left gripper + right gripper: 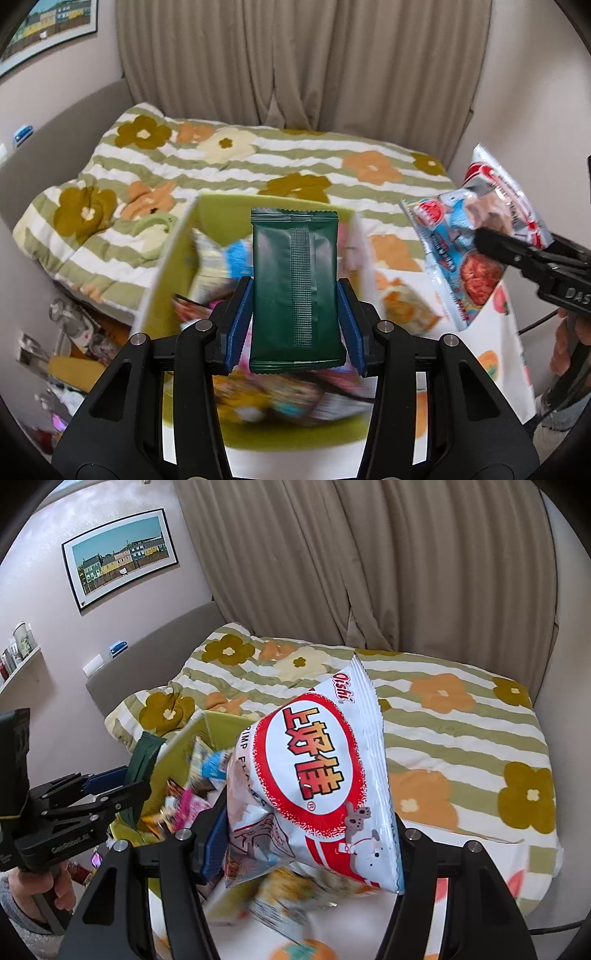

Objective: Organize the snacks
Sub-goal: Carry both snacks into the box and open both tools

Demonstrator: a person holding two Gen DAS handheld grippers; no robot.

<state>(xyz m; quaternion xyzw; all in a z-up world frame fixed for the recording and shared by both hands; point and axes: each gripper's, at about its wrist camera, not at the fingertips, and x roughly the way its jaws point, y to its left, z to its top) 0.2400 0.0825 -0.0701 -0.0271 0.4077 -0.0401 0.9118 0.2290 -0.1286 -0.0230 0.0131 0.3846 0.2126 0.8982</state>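
Above a green box (166, 258) of snacks beside the bed (258, 162), the left tool (295, 325) pinches a dark green packet (295, 288) upright; at three o'clock, the right tool (310, 853) pinches a white chip bag (317, 775) (both probably bound for the box).

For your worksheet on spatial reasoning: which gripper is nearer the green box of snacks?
Left. The left gripper hangs directly over the green box; the right gripper is off to its right side.

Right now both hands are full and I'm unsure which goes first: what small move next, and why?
Probably lower the left gripper a little and release the dark green packet into the green box. Its jaws hold the packet upright directly above the open box, while the right gripper holds the white Oishi bag off to the side.
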